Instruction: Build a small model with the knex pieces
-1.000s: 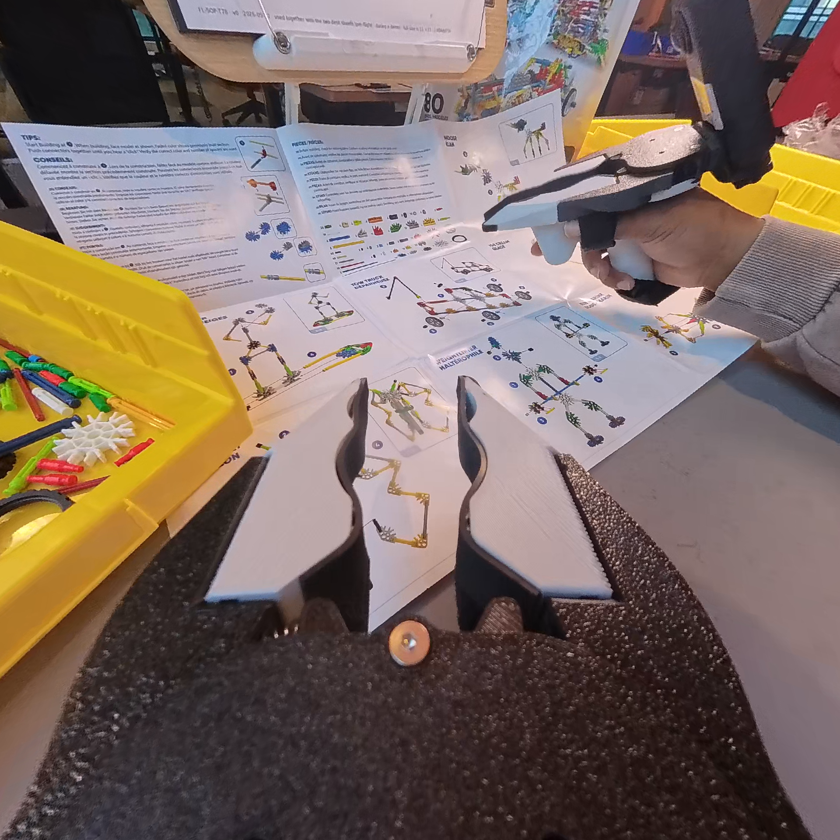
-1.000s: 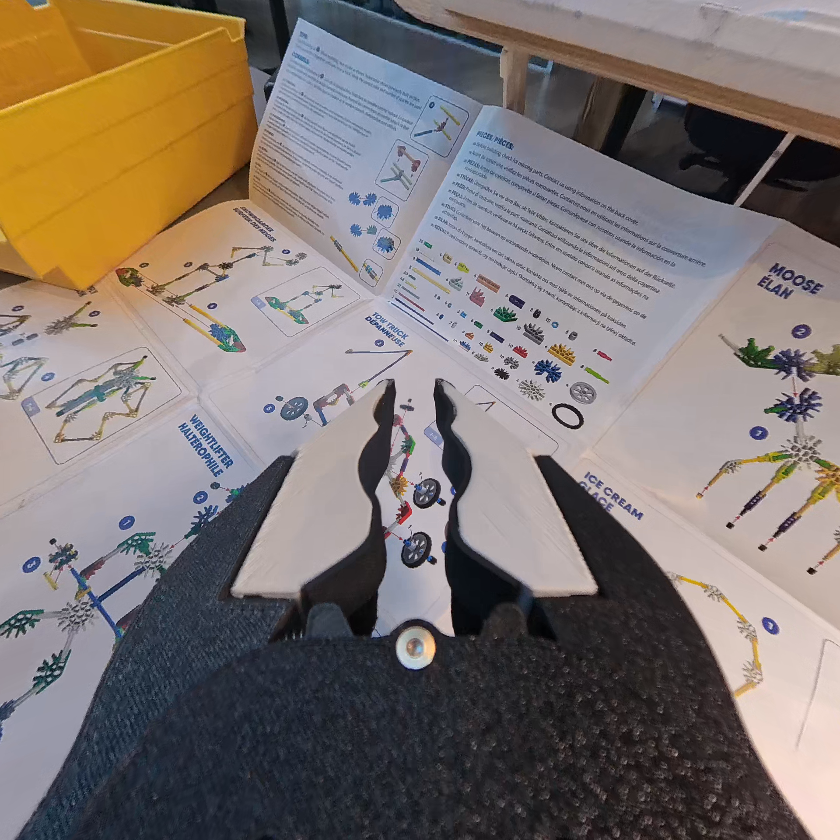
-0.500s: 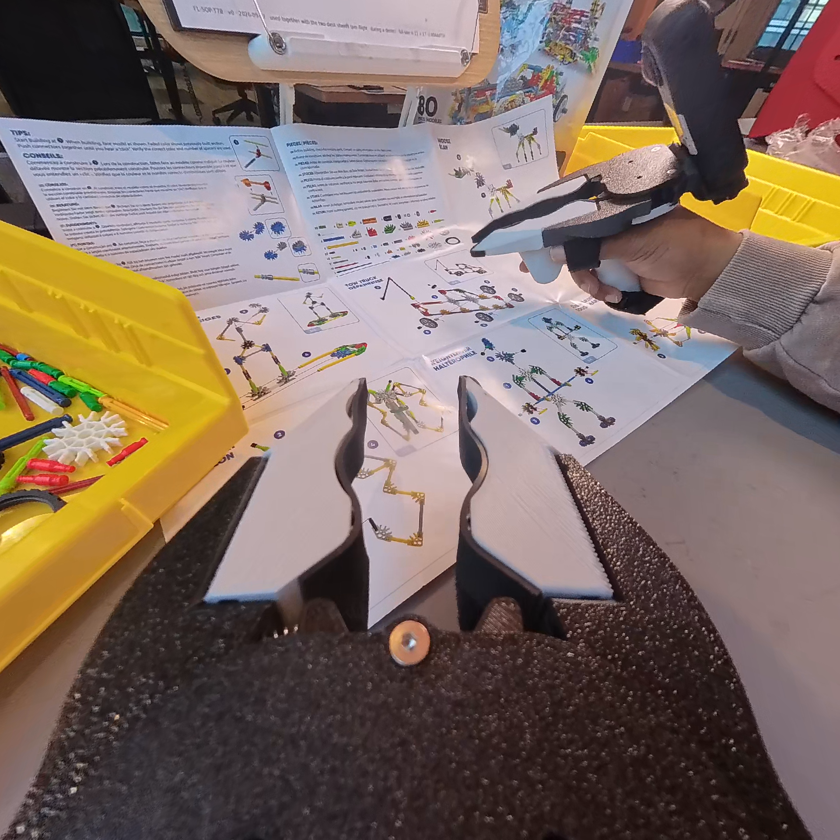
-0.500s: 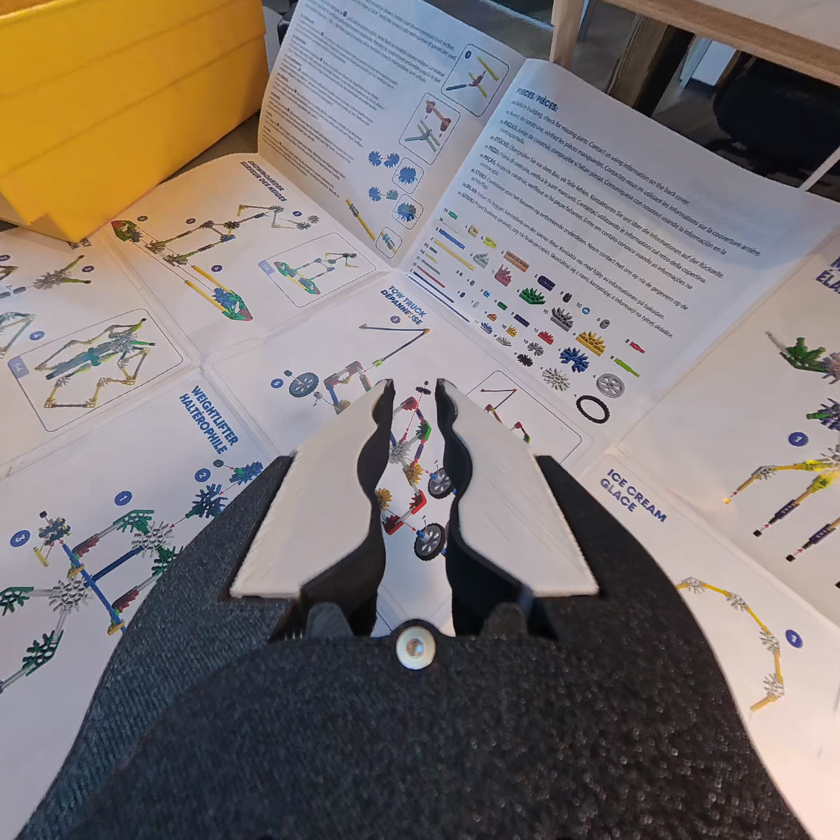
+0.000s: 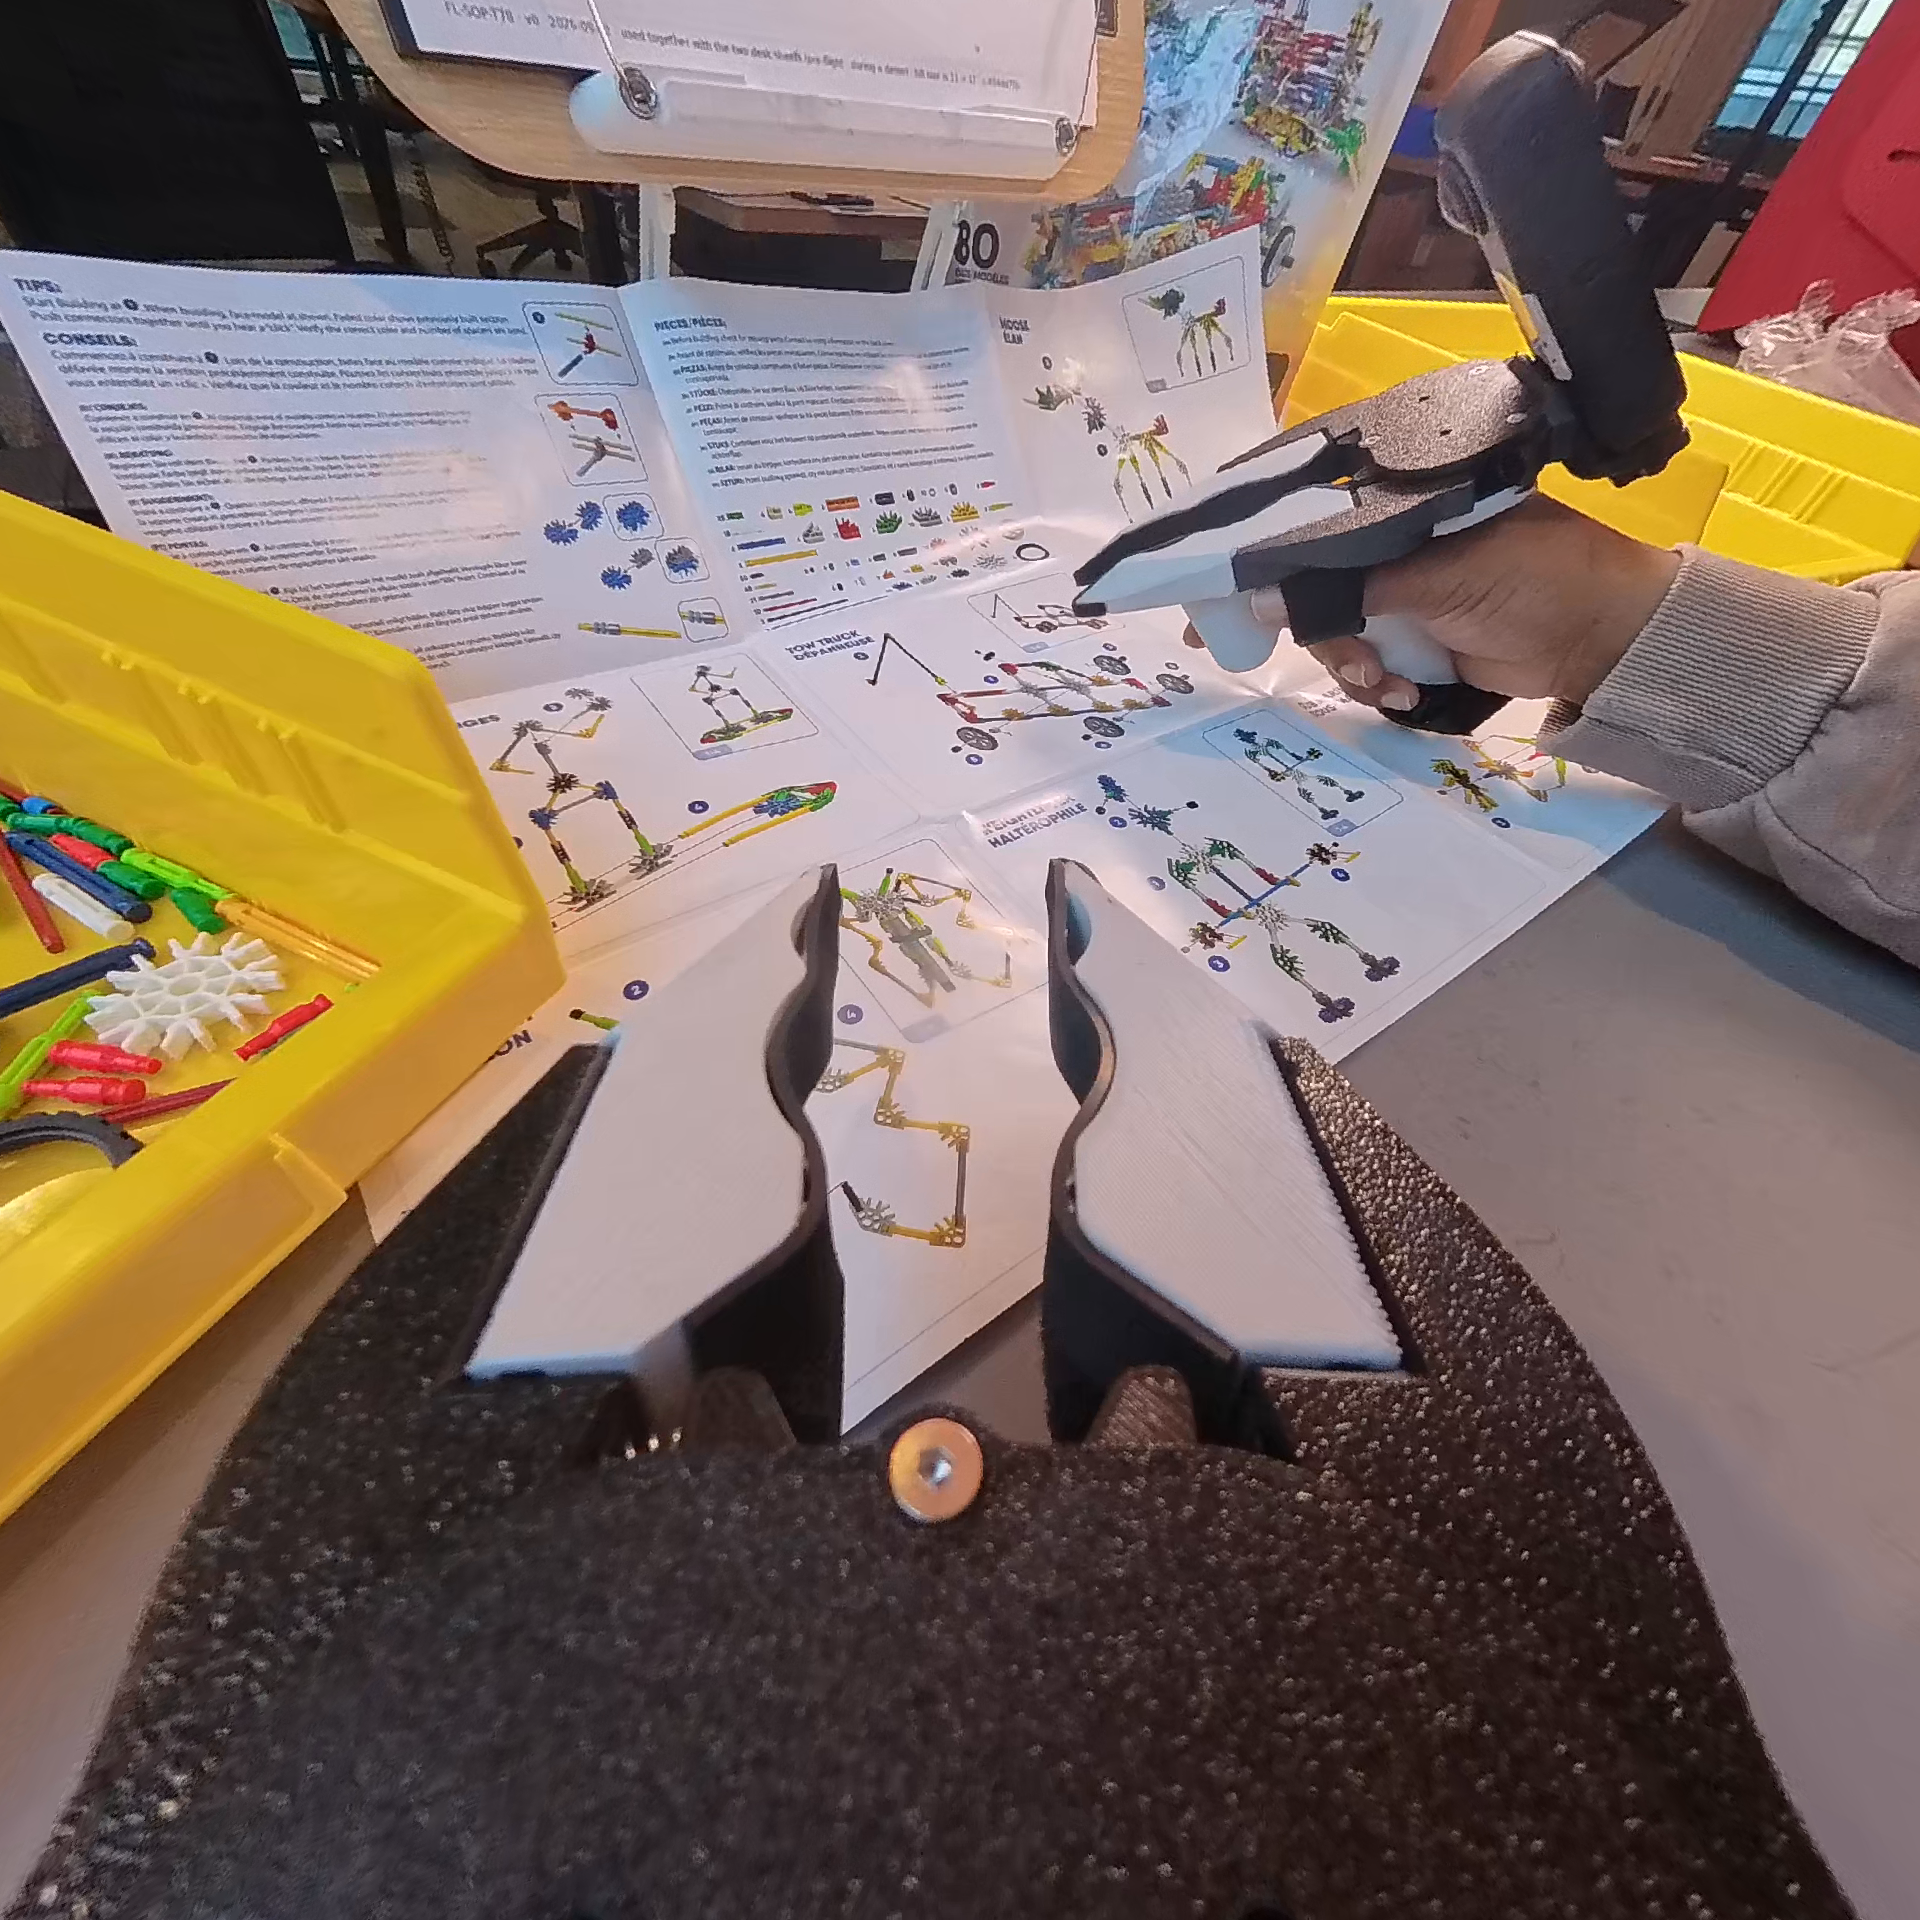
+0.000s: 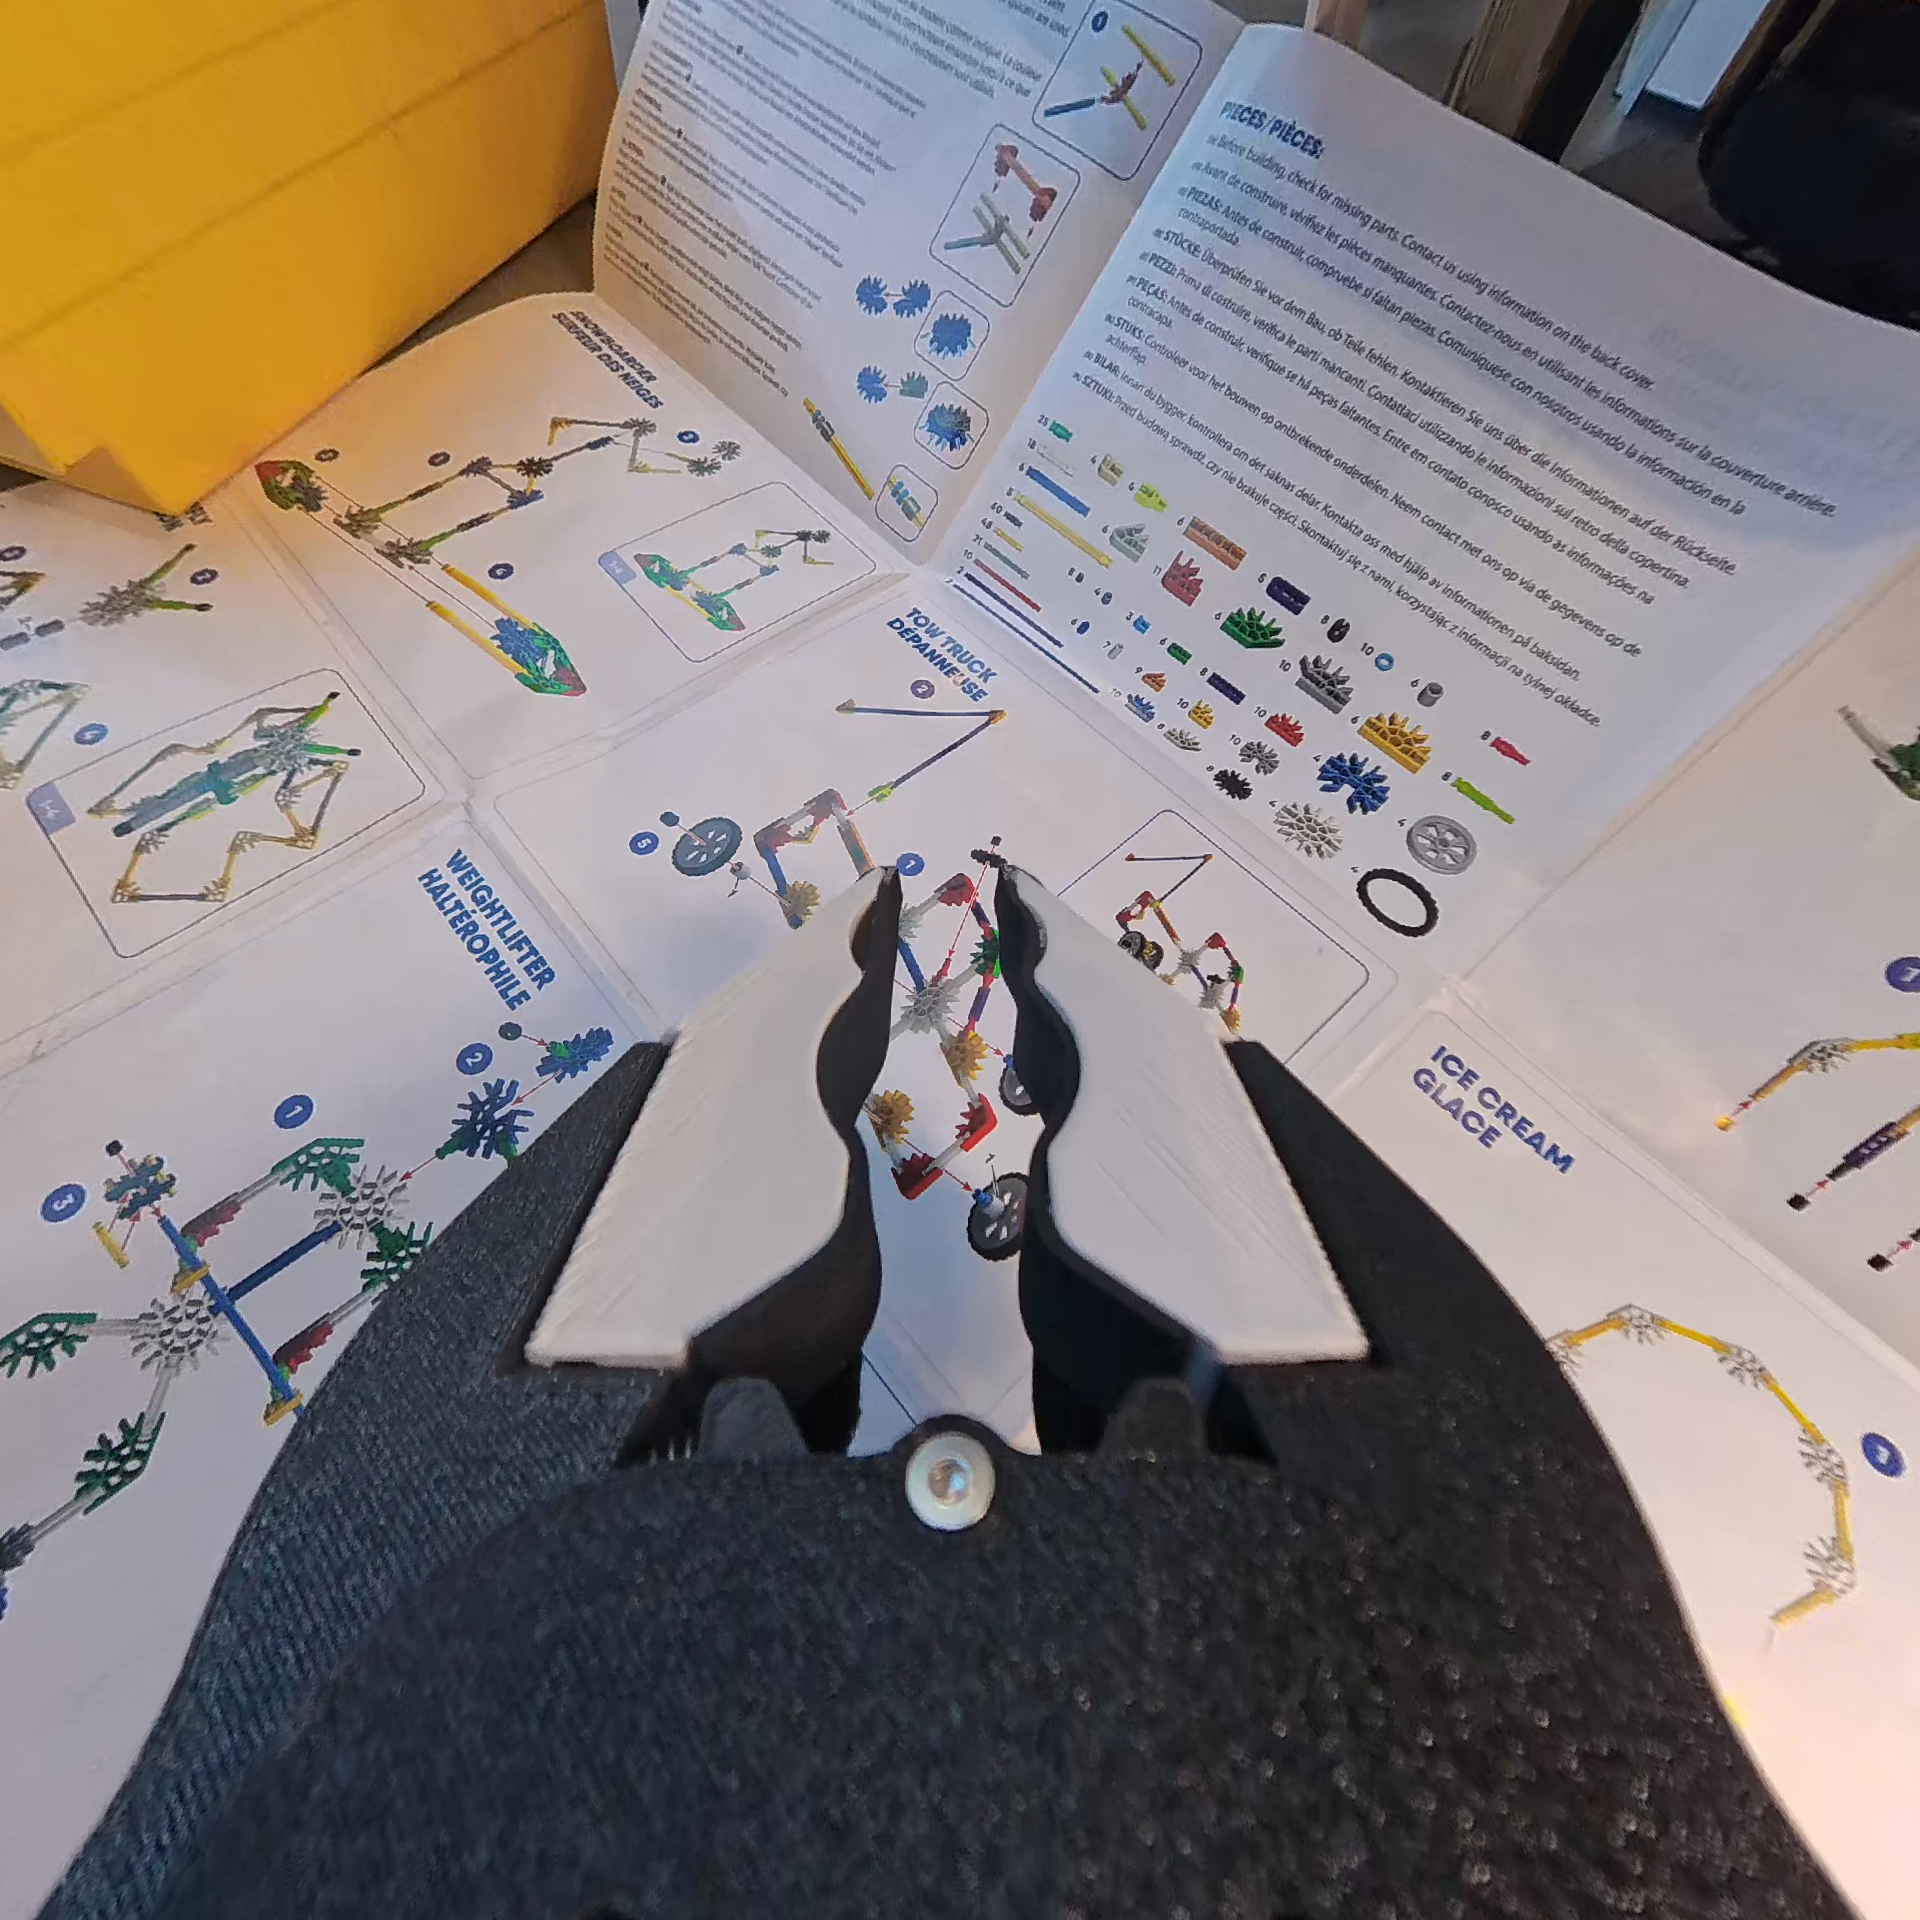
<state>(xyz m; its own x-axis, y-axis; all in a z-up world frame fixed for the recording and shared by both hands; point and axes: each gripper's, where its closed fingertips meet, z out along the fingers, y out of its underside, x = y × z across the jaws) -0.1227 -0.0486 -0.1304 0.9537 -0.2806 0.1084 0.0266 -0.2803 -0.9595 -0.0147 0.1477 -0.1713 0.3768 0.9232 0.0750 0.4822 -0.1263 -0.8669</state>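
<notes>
In the left wrist view we see our left gripper (image 5: 940, 883) low over the near edge of a large unfolded instruction sheet (image 5: 665, 748) spread on the grey worktop (image 5: 1621, 1195); its jaws stand wide apart and hold nothing, with printed model drawings showing between them. Just to the left sits a yellow bin (image 5: 312, 790) resting partly on the sheet, and inside it lie coloured plastic rods (image 5: 99, 862) and a white snowflake-shaped connector (image 5: 187, 1003). Farther off on the right, a hand (image 5: 1496, 613) in a grey sleeve (image 5: 1787, 727) grips the right gripper (image 5: 1086, 597), whose tip hangs just above the sheet's upper middle panel; from here its jaws look nearly together. The far part of the sheet stands tilted up against a white post under a wooden board with a clipped paper (image 5: 748, 52), and more yellow bins (image 5: 1766, 457) lie behind the hand. In the right wrist view we look down along the right gripper (image 6: 940, 878), close over the sheet (image 6: 1351, 395) at a drawing of a wheeled model; its jaws are narrow, a slim gap at the tips, and empty. The yellow bin (image 6: 260, 208) fills the upper left corner there, its base on the sheet's edge.
</notes>
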